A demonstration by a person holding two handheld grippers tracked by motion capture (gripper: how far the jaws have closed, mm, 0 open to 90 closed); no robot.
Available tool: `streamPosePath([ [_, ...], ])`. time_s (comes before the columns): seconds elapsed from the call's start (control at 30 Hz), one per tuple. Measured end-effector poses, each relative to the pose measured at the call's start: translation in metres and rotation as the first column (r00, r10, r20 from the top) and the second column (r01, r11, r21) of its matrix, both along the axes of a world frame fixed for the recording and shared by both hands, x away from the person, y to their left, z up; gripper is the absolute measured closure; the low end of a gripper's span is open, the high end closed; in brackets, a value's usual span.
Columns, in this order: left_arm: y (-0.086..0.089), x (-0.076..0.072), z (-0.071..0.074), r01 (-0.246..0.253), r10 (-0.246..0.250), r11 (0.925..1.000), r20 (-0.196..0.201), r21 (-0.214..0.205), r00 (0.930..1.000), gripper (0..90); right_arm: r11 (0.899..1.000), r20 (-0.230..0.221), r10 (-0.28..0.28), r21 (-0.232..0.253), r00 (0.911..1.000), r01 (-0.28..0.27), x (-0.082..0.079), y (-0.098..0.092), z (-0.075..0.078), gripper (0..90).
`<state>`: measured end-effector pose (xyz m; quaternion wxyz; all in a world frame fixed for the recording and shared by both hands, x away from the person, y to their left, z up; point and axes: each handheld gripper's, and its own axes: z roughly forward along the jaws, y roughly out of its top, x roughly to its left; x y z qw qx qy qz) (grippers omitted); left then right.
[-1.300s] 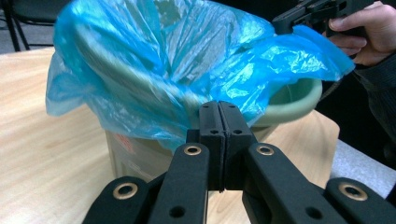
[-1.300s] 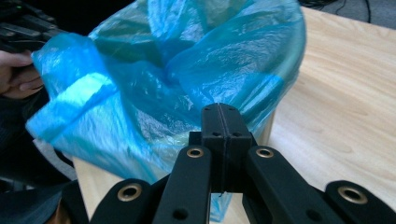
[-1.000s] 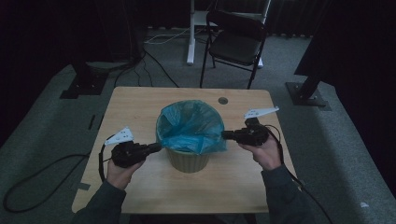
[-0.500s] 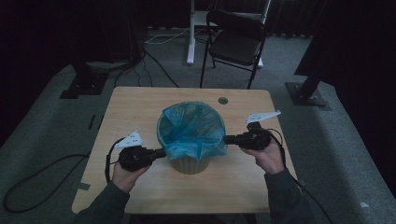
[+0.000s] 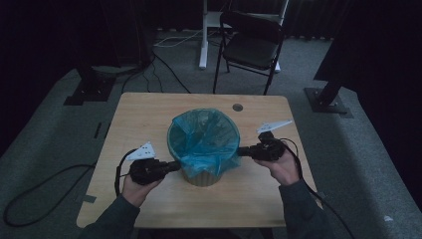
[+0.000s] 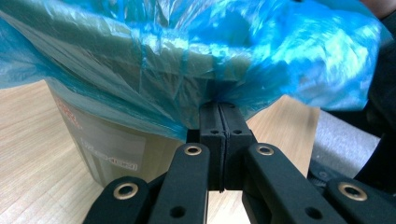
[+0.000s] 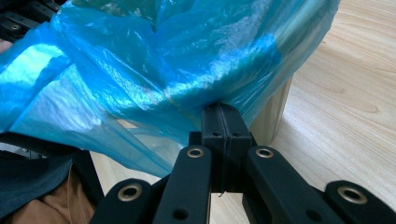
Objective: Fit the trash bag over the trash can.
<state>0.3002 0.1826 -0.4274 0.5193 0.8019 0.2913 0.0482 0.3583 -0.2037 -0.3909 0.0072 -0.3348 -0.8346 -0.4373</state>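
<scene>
Both grippers clamped on the blue bag [image 5: 203, 142] over the bin [image 5: 201, 175] at table [image 5: 144, 107] centre, left gripper [image 5: 175, 165] at 9 o'clock, right gripper [image 5: 242, 151] at 3; uneven pull likely tears film or tips bin.

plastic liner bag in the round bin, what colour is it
Translucent blue plastic liner bag, clearest in the right gripper view.

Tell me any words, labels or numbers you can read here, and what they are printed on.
Bin, grey label on its side: pale lettering, too blurred to read.
Bin, red mark higher on the same side: too blurred to read.
Blue bag, table, both grippers: no writing to be seen.
</scene>
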Motion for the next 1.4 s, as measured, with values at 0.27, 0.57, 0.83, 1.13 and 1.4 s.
streamPosePath([
  [0.27,0.0,0.006,-0.007,-0.022,0.023,0.9993,-0.026,0.032,0.9994,89.4,1.0,-0.001,0.02,0.01,0.9998,-0.02,-0.002,0.0,0.002,90.0],
  [0.57,0.001,0.006,-0.007,-0.028,0.029,0.9992,-0.028,0.029,0.9992,89.3,0.999,-0.022,-0.009,-0.045,0.9997,0.008,0.005,-0.002,-0.008,90.0],
  [0.83,0.014,0.009,-0.007,-0.074,0.074,0.9973,-0.036,-0.002,0.9966,87.2,0.995,-0.006,-0.06,-0.077,0.9982,0.059,0.008,-0.01,-0.006,90.0],
  [1.13,0.031,0.01,0.002,-0.138,0.137,0.9882,-0.026,-0.067,0.9903,74.9,0.993,0.021,-0.104,-0.048,0.9943,0.105,0.008,-0.019,-0.003,77.9],
  [1.4,0.034,0.013,0.015,-0.144,0.145,0.9856,0.011,-0.089,0.9893,68.3,0.993,0.1,-0.119,0.038,0.9878,0.116,0.01,-0.019,0.022,67.3],
])
